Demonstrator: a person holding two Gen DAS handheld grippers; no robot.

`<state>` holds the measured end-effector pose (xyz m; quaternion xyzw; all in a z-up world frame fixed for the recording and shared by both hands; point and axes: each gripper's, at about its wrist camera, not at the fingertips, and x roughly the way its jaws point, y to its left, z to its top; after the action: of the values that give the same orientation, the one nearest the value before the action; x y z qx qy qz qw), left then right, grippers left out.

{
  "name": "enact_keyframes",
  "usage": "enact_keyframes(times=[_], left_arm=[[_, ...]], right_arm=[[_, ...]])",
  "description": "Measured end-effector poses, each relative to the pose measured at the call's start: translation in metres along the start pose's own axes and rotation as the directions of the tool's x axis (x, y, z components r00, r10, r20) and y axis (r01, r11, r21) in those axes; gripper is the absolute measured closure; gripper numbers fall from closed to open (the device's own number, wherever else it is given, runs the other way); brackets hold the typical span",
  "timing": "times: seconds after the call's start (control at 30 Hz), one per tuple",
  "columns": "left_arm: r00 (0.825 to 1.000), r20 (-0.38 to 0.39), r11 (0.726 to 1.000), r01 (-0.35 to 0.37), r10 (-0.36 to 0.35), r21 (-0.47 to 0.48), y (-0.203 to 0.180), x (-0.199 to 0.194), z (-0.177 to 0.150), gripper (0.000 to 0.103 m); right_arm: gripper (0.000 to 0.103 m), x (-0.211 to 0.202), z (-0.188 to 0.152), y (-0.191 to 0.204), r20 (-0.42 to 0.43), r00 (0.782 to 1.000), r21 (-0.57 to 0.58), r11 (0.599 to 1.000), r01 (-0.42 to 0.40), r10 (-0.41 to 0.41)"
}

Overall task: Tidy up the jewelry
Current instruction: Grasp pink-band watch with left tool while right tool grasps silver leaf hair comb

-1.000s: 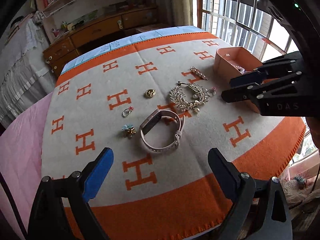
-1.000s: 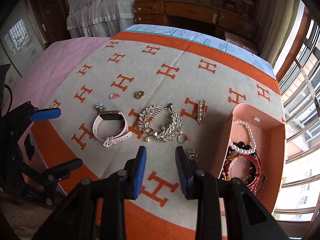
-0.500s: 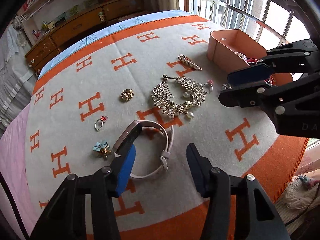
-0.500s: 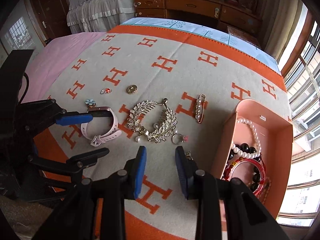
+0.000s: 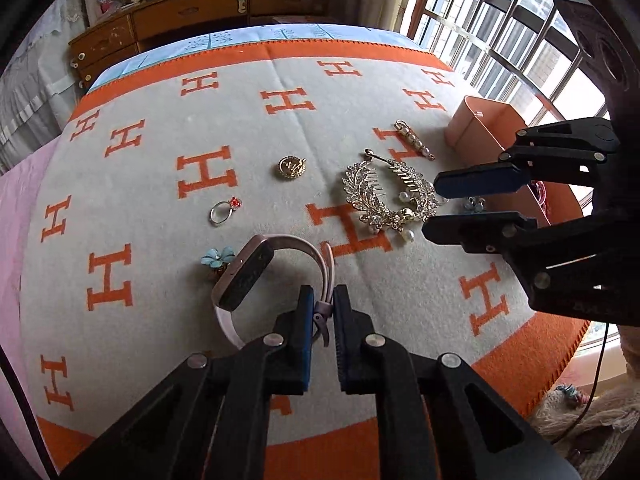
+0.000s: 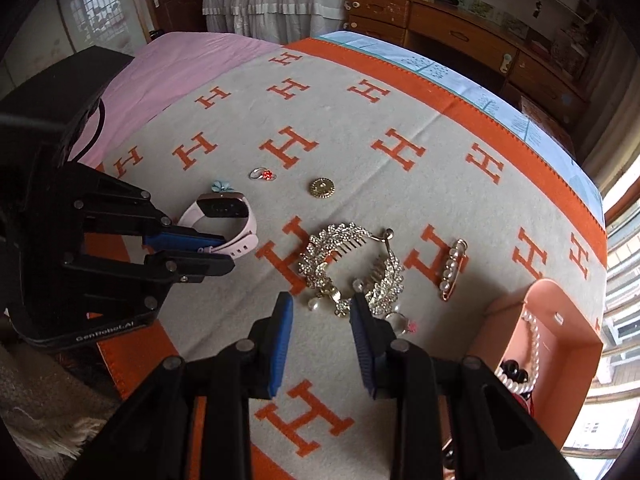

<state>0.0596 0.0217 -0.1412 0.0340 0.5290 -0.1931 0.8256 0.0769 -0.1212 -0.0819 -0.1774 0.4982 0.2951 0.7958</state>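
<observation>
On the orange-and-cream blanket [image 5: 248,128], left hand-held gripper [image 5: 322,300] clamps the pink watch [image 5: 256,268] strap; right hand-held gripper [image 6: 322,308] gapes

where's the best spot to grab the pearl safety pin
Grip the pearl safety pin across its narrow width, mid-length over the pearl row, coming straight down. It lies flat and apart from the leaf hair comb, so a side approach would only push it.

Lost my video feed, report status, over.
Left gripper shut on pink watch strap, watch on blanket. Right gripper open at rhinestone comb. Box path unobstructed.
</observation>
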Motion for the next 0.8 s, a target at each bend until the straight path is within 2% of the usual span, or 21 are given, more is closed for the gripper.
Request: enact_keyframes(times=[0.1,0.33,0.57,0.8], left_arm=[[1.0,0.003,0.999,0.019,-0.019,-0.039,0.007,-0.003,-0.004,0.096],[0.999,0.019,0.996,0.041,-0.039,-0.084,0.017,-0.009,-0.008,0.096],[0.998,0.022,0.992,0.063,-0.061,-0.111,0.023,-0.009,-0.01,0.096],[0.998,0.034,0.993,0.052,-0.048,-0.11,0.02,-0.014,-0.006,0.096]], right_arm=[[0.086,0.007,0.008,0.002,-0.026,1.0,-0.083,0.997,0.002,-0.005],[0.089,0.03,0.015,0.007,-0.102,0.993,-0.251,0.967,0.036,-0.063],[0.089,0.041,0.016,0.011,-0.154,0.987,-0.31,0.951,-0.011,-0.039],[0.096,0.045,0.024,0.014,-0.189,0.982,-0.318,0.947,-0.05,-0.012]])
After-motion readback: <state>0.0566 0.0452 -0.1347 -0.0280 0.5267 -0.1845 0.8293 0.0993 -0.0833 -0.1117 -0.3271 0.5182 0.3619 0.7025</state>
